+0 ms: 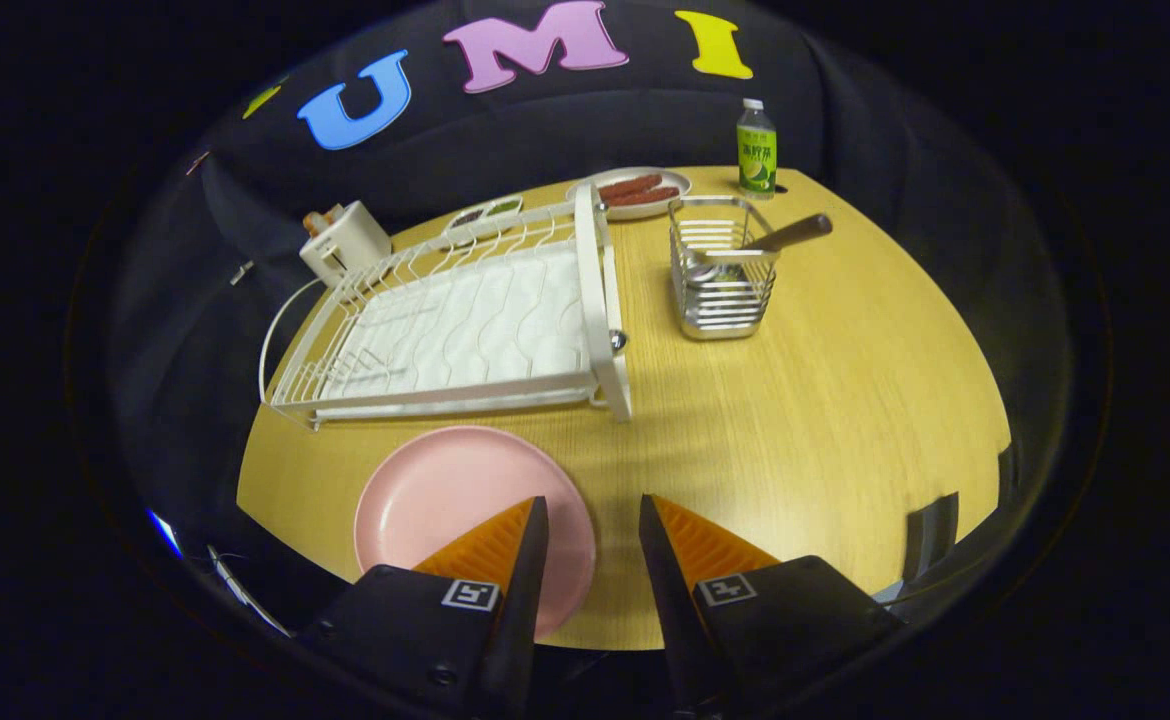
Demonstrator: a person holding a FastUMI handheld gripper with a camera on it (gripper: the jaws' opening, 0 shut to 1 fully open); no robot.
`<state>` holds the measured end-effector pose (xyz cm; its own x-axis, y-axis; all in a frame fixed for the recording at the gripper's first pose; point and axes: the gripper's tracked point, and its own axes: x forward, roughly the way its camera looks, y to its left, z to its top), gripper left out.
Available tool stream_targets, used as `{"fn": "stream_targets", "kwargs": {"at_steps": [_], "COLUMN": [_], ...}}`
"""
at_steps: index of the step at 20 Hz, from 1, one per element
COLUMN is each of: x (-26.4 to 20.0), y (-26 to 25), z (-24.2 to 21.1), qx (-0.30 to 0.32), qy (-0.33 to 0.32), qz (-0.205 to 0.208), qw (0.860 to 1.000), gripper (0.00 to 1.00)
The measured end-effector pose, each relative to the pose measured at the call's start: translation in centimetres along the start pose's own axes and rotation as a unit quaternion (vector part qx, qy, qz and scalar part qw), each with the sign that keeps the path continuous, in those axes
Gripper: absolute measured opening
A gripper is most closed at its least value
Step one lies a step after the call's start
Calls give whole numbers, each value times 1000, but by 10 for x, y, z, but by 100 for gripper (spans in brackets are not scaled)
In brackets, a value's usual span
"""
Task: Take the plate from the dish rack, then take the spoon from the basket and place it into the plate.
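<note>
Pink and flat on the wooden table [845,400], the plate [445,500] lies just in front of the white dish rack [465,320], which now holds no dishes. So I judge the first half of the task done and the spoon still to fetch. The left finger overlaps the plate's near right edge in the view, but whether it touches or hangs above it I cannot tell.

Behind the rack's far left end stands a white toaster-like appliance [345,245]. Along the back edge sit a small divided dish [485,212] and an oval plate of sausages [633,190].

The gripper [593,515] has its fingers parted to a moderate gap with nothing between them, only bare table ahead.

Further right, well beyond the fingers, the metal wire basket [723,270] stands upright. The spoon [755,245] leans in it, its wooden handle sticking out over the right rim and its bowl down inside. A green-labelled bottle [756,147] stands just behind the basket.

The risks, as I see them:
- The basket looks light. Pulling the spoon out sideways could drag or tip it, perhaps into the bottle.
- The handle is slim and slanted, so a grip near its tip may let it pivot or slip.
- On the way back, a low pass could clip the rack's raised end bar.
- Dropped near the plate's rim, the spoon could roll off or tilt the plate.
</note>
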<state>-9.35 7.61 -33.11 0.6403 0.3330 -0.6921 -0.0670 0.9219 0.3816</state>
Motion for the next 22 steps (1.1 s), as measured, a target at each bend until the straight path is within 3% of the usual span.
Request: {"fn": "stream_targets", "kwargs": {"at_steps": [4,7,16,22], "x": [-28,-19,38,60], "y": [-45,-75,-103,-95], "z": [78,110,134,142], "qx": [-11,-2,-17,-47], "qy": [-101,-114,-124,-151], "qz": [-46,-65,-61,-45], "qw": [994,991,990,986], "gripper": [57,57,57,40]}}
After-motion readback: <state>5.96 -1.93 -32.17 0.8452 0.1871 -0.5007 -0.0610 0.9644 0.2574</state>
